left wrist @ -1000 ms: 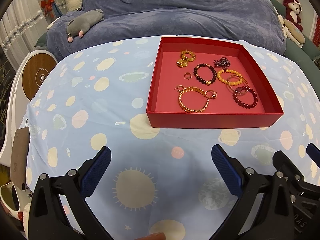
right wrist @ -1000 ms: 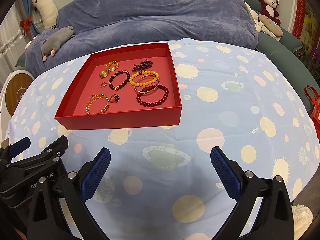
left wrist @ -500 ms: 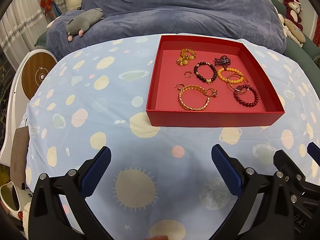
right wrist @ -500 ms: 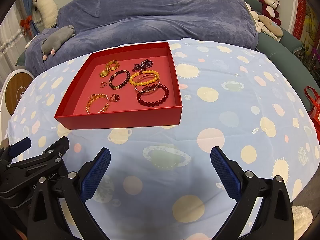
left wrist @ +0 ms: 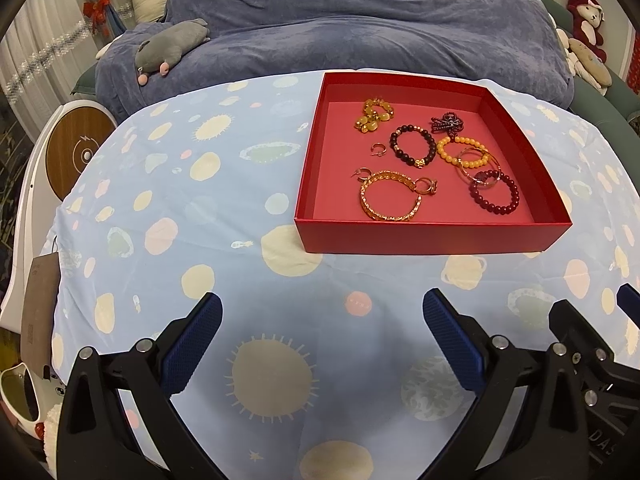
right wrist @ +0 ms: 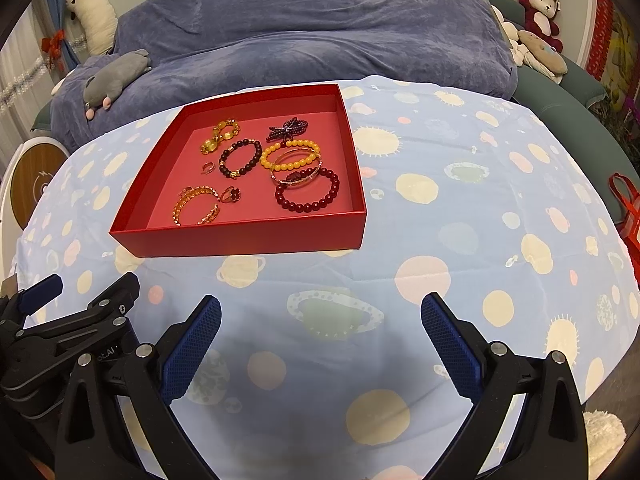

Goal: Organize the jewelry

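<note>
Left gripper (left wrist: 320, 312) and right gripper (right wrist: 320, 312): black two-finger tools with blue ribbed pads, both spread wide, holding nothing, hovering side by side over the near edge of the table, clear of the cloth as far as the views show.

Shallow red cardboard tray (left wrist: 432, 236): sits toward the far edge of the pale blue planet-print tablecloth (left wrist: 180, 200).

Contents, all loose on the tray floor: gold chain bangle (left wrist: 390, 202) near the front wall; dark red beaded bracelet (left wrist: 496, 196) at the front right; orange beaded bracelet (left wrist: 460, 152) overlapped by a thin metal bangle; black beaded bracelet (left wrist: 412, 146); amber bead cluster (left wrist: 372, 116); small rings, too small to sort apart.

Progress: every visible piece appears gathered in the tray; no jewelry remains on the cloth, and any finer arranging is untouched.
</note>
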Tool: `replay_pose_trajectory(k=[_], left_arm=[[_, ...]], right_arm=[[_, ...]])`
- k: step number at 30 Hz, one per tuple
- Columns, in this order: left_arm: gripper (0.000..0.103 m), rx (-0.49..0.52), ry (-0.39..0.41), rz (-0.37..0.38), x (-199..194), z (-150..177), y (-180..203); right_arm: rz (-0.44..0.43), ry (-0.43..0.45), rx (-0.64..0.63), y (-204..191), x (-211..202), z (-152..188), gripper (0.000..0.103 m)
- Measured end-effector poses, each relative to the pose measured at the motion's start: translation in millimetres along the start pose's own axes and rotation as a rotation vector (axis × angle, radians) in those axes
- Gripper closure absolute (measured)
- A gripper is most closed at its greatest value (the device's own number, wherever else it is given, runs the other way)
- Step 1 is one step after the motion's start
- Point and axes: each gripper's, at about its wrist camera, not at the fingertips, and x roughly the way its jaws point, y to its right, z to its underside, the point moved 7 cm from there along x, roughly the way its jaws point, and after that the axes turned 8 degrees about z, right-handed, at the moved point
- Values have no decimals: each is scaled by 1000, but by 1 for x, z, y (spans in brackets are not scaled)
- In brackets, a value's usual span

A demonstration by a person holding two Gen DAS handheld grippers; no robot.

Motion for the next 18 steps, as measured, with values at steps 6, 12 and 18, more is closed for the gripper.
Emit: replay_pose_trajectory(k=[6,12,18], left_arm=[[7,-1,0,1,0,0,0],[7,-3,-2,1,1,0,0],[7,-1,8,-10,0,-1,1]], right_arm=[[1,0,1,0,0,0,6],[0,1,-2,-1,-1,0,6],[0,0,-7,-3,-1,0,6]])
